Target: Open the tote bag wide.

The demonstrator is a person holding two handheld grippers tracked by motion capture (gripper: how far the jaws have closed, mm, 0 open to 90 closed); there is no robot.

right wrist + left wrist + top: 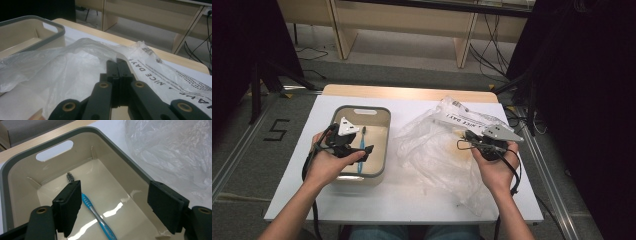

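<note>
toothbrush [98, 216] lies flat on the floor of the bin [382, 145], at about 9 o'clock on the table, so that drop looks done. left gripper [113, 206] hovers over it, jaws apart and empty. right gripper [117, 65], jaws together, pinches the plastic bag [432, 150] at 3 o'clock; bag work likely remains.

High view overhead; gripper views close, sharing bin [384, 112].

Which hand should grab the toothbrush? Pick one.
Left. Its tongs hang open inside the bin, right over the toothbrush; the right tongs are shut at the bag.
</note>
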